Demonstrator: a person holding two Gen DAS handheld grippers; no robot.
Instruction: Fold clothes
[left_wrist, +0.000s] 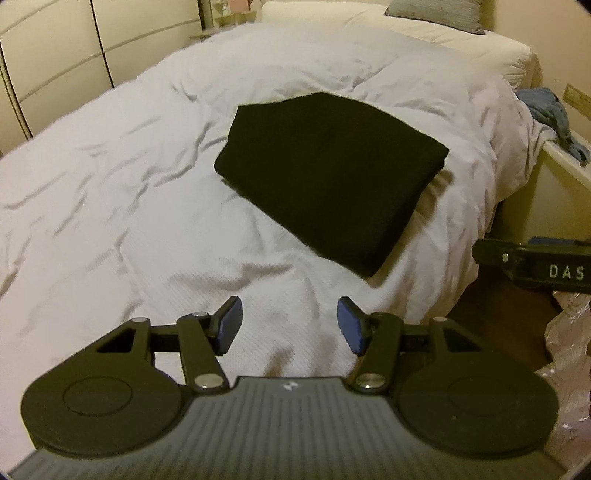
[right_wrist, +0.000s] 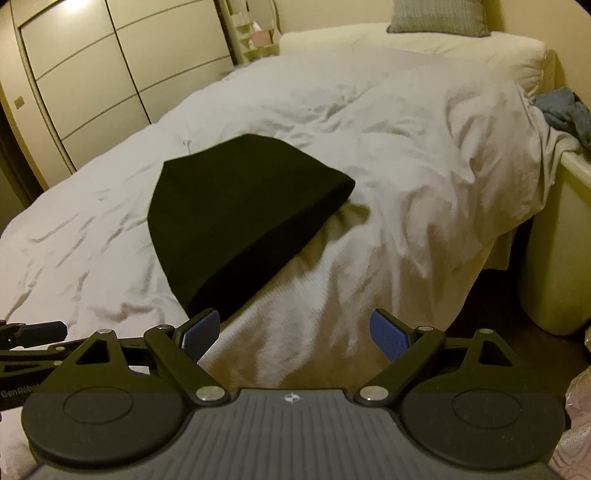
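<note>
A black garment (left_wrist: 325, 173) lies folded into a neat thick rectangle on the white duvet (left_wrist: 129, 192); it also shows in the right wrist view (right_wrist: 240, 221). My left gripper (left_wrist: 290, 325) is open and empty, held back from the garment above the bed's near end. My right gripper (right_wrist: 295, 334) is open and empty, its left pad just in front of the garment's near corner. Part of the right gripper (left_wrist: 535, 264) shows at the right edge of the left wrist view, and the left gripper (right_wrist: 33, 332) at the left edge of the right wrist view.
A wardrobe (right_wrist: 92, 74) with pale doors stands left of the bed. A grey cushion (right_wrist: 439, 16) and a pillow (right_wrist: 424, 44) lie at the bed's head. Blue clothes (right_wrist: 565, 114) lie on a white unit (right_wrist: 561, 240) right of the bed. A plastic bag (left_wrist: 569, 350) is at the lower right.
</note>
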